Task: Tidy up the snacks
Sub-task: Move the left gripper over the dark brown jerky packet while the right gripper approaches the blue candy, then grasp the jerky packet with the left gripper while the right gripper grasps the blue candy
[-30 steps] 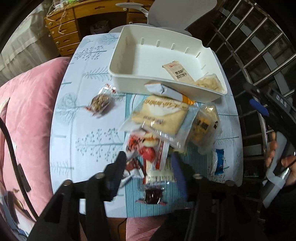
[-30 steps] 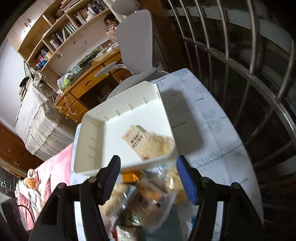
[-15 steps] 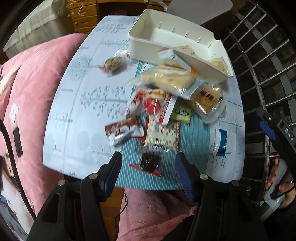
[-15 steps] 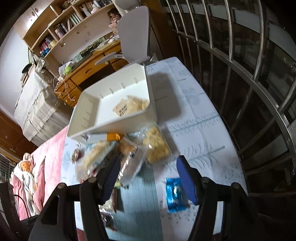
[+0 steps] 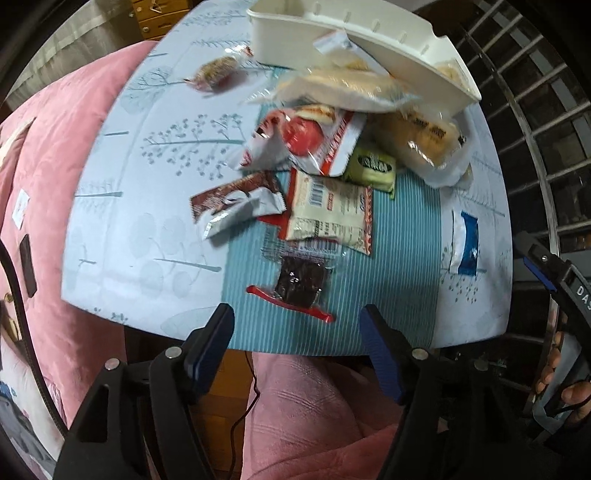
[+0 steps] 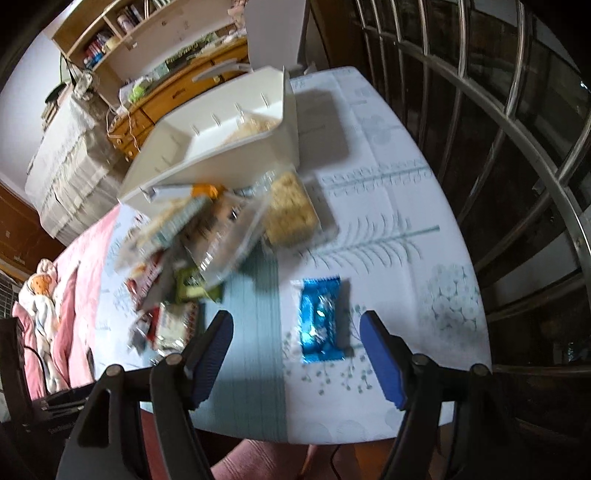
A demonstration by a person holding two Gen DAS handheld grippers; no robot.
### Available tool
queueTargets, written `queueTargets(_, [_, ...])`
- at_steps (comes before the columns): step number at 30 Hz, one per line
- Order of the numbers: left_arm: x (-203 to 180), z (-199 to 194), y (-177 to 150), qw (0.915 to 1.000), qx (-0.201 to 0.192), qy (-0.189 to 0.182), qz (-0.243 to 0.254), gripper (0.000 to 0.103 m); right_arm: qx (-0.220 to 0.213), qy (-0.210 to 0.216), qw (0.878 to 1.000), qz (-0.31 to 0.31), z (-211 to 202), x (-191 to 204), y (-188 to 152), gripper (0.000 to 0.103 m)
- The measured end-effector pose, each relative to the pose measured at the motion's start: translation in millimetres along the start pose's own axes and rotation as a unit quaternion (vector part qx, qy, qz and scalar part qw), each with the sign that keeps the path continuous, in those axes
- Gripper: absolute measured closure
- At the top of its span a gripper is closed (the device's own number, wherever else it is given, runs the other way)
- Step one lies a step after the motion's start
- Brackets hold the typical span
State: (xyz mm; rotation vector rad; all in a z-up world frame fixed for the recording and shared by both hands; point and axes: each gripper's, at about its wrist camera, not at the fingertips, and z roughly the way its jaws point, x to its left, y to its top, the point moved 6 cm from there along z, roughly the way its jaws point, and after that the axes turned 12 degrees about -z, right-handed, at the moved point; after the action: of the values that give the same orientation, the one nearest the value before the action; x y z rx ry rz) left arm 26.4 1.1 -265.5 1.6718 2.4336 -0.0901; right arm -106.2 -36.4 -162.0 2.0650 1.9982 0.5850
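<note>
A white bin (image 5: 399,40) stands at the table's far side (image 6: 221,147), with snacks inside. Before it lies a pile of snack packets: a red and white packet (image 5: 310,140), a green one (image 5: 373,168), a brown and silver one (image 5: 236,206), a dark one with red ends (image 5: 299,282). A blue packet (image 5: 466,242) lies apart at the right (image 6: 319,321). My left gripper (image 5: 297,325) is open and empty, above the table's near edge by the dark packet. My right gripper (image 6: 295,332) is open and empty, its fingers either side of the blue packet from above.
A single wrapped snack (image 5: 216,72) lies at the table's far left. Pink bedding (image 5: 48,155) lies left of and below the table. A metal window grille (image 6: 498,129) runs along the right. A grey chair (image 6: 273,33) and a wooden desk (image 6: 184,88) stand behind the table.
Both grippers have pulled back from the bin toward the table's near edge. The right gripper's view now takes in the blue packet. Both stay open and empty.
</note>
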Motion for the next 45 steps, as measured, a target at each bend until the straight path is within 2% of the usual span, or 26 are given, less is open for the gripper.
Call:
queueTargets(10, [-9, 41, 0, 0.9976, 0.042, 0.033, 0.043, 0.029, 0.022, -0.022, 0.998, -0.052, 35, -2, -23, 0.031])
queueTargets(19, [-27, 67, 12, 0.9917, 0.04, 0.061, 0.105, 0.029, 0.041, -0.026, 0.997, -0.058, 57, -4, -32, 0.031])
queueTargets(30, [-32, 94, 22, 0.9897, 0.066, 0.073, 0.103, 0.029, 0.057, -0.029, 0.996, -0.055, 74, -4, -31, 0.032])
queueTargets(33, [-33, 101, 18, 0.989, 0.076, 0.076, 0.102, 0.033, 0.058, -0.032, 0.996, -0.059, 77, -3, -30, 0.033])
queueTargets(37, [-37, 102, 19, 0.9904, 0.071, 0.066, 0.099, 0.038, 0.056, -0.041, 0.995, -0.077, 80, 3, -26, 0.04])
queueTargets(38, [-37, 102, 20, 0.9906, 0.07, 0.066, 0.098, 0.042, 0.055, -0.044, 0.994, -0.082, 81, 4, -26, 0.043])
queueTargets(39, [-36, 101, 22, 0.9906, 0.068, 0.067, 0.098, 0.047, 0.056, -0.049, 0.993, -0.089, 81, 5, -26, 0.047])
queueTargets(42, [-39, 103, 24, 0.9891, 0.071, 0.076, 0.104, 0.05, 0.058, -0.061, 0.991, -0.105, 82, 7, -25, 0.058])
queueTargets(43, [-42, 104, 24, 0.9882, 0.071, 0.08, 0.109, 0.051, 0.059, -0.065, 0.99, -0.11, 81, 12, -26, 0.058])
queueTargets(44, [-44, 104, 21, 0.9843, 0.094, 0.092, 0.117, 0.053, 0.061, -0.067, 0.989, -0.115, 81, 13, -27, 0.06])
queueTargets(45, [-47, 105, 20, 0.9839, 0.096, 0.09, 0.121, 0.054, 0.062, -0.069, 0.988, -0.122, 82, 14, -26, 0.062])
